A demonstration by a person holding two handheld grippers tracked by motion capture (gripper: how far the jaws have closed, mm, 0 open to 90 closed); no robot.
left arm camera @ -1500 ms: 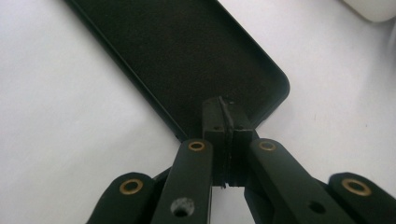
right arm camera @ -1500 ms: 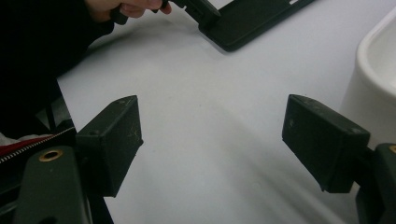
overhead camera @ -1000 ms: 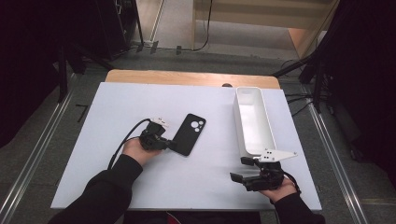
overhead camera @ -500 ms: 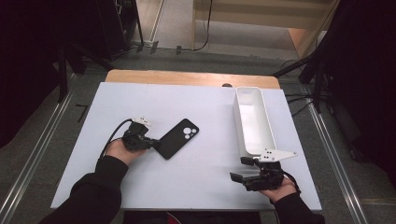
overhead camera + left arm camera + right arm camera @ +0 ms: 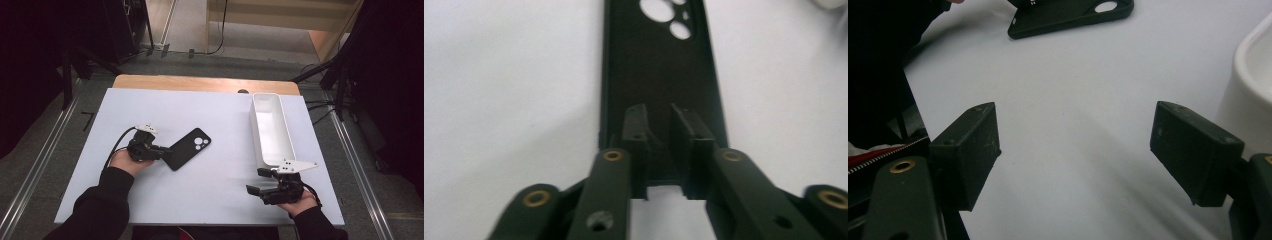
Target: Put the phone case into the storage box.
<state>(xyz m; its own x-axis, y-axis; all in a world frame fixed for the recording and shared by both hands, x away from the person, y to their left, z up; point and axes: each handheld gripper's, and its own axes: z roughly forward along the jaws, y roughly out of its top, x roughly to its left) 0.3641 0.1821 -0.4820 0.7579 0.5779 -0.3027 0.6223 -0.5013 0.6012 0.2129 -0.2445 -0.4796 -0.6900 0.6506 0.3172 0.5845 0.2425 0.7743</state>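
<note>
A black phone case lies flat on the white table left of centre, camera holes toward the far right. My left gripper comes in from the case's near left end. In the left gripper view the case runs straight away from the jaws, and the gripper is shut on its bottom edge with the jaws close together. My right gripper rests near the front right of the table, open and holding nothing. In the right gripper view it has its jaws wide apart over bare table, with the case far off.
A long white bin stands along the table's right side, its near end just beyond the right gripper; its wall is close to the right jaw. A wooden strip borders the table's far edge.
My left gripper has pulled the phone case to the left and slightly nearer the person, turning it a little. The right gripper has stayed in place.
</note>
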